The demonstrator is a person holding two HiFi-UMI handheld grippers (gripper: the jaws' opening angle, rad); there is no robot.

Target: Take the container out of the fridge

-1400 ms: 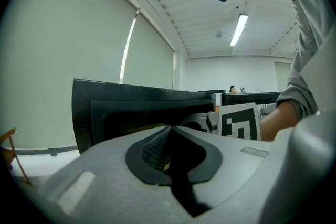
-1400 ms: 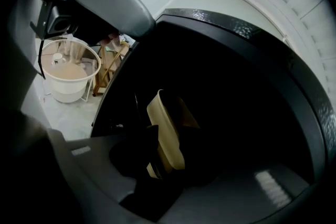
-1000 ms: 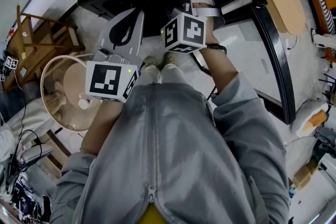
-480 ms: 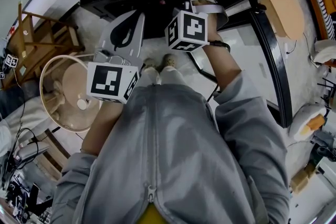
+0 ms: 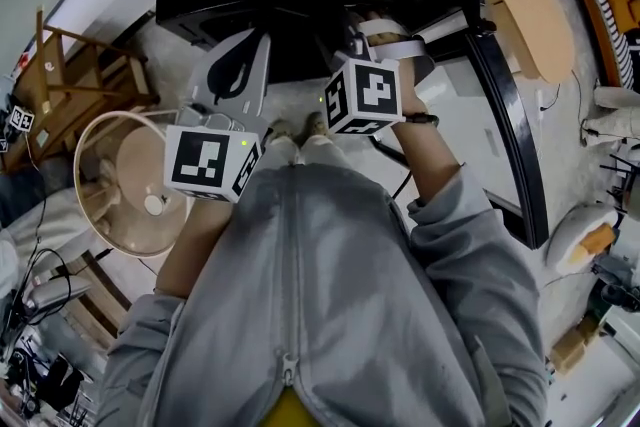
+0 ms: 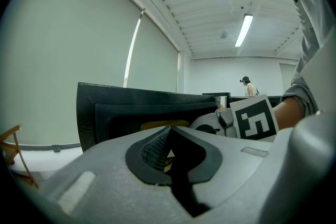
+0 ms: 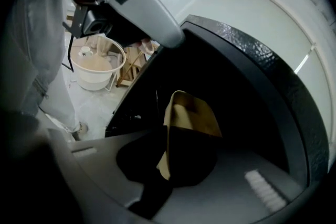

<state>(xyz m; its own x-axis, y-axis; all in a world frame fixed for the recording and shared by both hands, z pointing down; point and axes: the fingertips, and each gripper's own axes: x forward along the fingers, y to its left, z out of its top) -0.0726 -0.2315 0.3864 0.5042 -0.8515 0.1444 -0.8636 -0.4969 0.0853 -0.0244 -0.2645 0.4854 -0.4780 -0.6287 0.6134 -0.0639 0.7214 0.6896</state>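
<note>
Container (image 7: pixel 191 113): its tan rim is pinched in the right gripper (image 7: pixel 165 150), whose jaws have just been closing. The rest is lost in the dark fridge (image 7: pixel 252 68). Left gripper (image 6: pixel 168 134), at nine o'clock, is closed and empty.

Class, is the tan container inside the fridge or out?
Inside: the container sits in the dark fridge, its rim pinched by the right gripper, whose jaws have just been closing.
</note>
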